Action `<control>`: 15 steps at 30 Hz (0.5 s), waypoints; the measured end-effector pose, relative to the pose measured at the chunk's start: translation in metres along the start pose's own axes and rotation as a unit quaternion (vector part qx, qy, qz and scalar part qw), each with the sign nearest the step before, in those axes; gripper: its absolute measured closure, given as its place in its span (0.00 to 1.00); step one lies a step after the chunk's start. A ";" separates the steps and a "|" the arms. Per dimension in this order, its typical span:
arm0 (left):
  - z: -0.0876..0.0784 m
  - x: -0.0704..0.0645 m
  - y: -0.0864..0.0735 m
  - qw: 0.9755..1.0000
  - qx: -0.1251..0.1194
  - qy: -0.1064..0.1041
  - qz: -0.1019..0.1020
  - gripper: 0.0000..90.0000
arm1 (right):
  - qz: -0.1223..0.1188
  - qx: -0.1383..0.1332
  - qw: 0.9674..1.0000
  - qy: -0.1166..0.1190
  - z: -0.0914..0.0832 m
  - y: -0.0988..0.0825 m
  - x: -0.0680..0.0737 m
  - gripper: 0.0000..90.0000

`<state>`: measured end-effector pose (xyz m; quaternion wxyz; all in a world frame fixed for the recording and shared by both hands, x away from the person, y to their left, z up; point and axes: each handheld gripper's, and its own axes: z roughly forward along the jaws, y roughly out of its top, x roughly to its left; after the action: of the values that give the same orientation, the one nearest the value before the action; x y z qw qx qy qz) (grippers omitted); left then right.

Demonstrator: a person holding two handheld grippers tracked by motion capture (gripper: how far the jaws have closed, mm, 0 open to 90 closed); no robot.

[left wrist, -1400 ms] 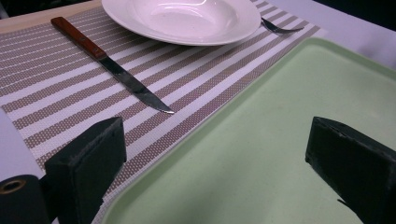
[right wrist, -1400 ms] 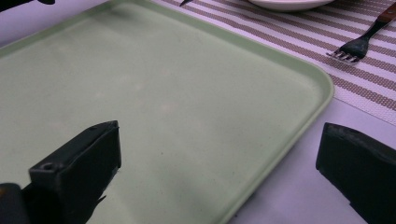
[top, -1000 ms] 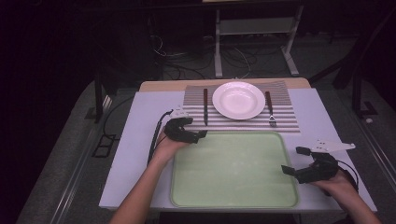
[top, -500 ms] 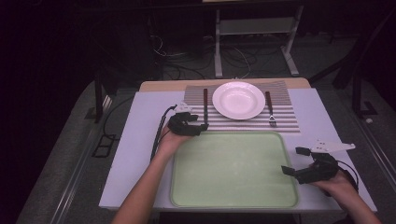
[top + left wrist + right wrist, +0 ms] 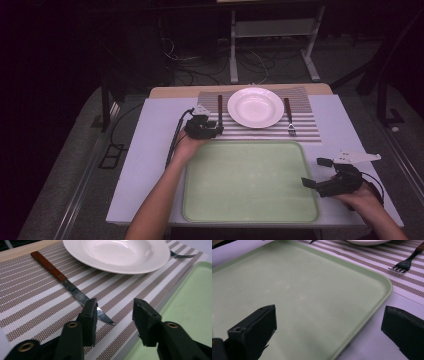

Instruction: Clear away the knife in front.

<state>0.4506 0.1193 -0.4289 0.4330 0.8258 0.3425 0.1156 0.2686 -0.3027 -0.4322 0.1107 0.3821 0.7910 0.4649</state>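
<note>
A knife with a brown wooden handle lies on the striped placemat, left of a white plate. A fork lies right of the plate. My left gripper is at the knife's near end. In the left gripper view the blade of the knife runs behind one jaw and its tip ends between the two jaws of my left gripper. The jaws have just been closing, but the pads do not press on the blade. My right gripper stands open at the right rim of the green tray.
The tray lies bare in front of the placemat on the pale table. In the right gripper view the fork lies beyond the tray's corner. A wooden strip edges the table's far side, with dark floor, cables and a metal stand behind it.
My left gripper has moved forward and right from the tray's far left corner onto the placemat, to the knife's tip, and its jaws have narrowed. The right gripper has stayed still.
</note>
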 end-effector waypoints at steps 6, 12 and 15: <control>0.010 0.005 0.007 1.000 0.014 0.003 0.005 0.89 | 0.000 0.000 1.000 0.001 0.000 0.000 0.000 0.00; 0.019 0.011 0.015 1.000 0.023 0.004 -0.001 0.99 | 0.001 0.000 1.000 0.002 0.000 0.000 0.000 0.00; 0.024 0.015 0.016 1.000 0.031 0.004 -0.005 0.99 | 0.001 -0.001 1.000 0.002 0.000 0.000 0.000 0.00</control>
<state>0.4808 0.1077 -0.4316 0.4066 0.8362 0.3522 0.1064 0.2686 -0.3033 -0.4323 0.1090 0.3821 0.7904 0.4662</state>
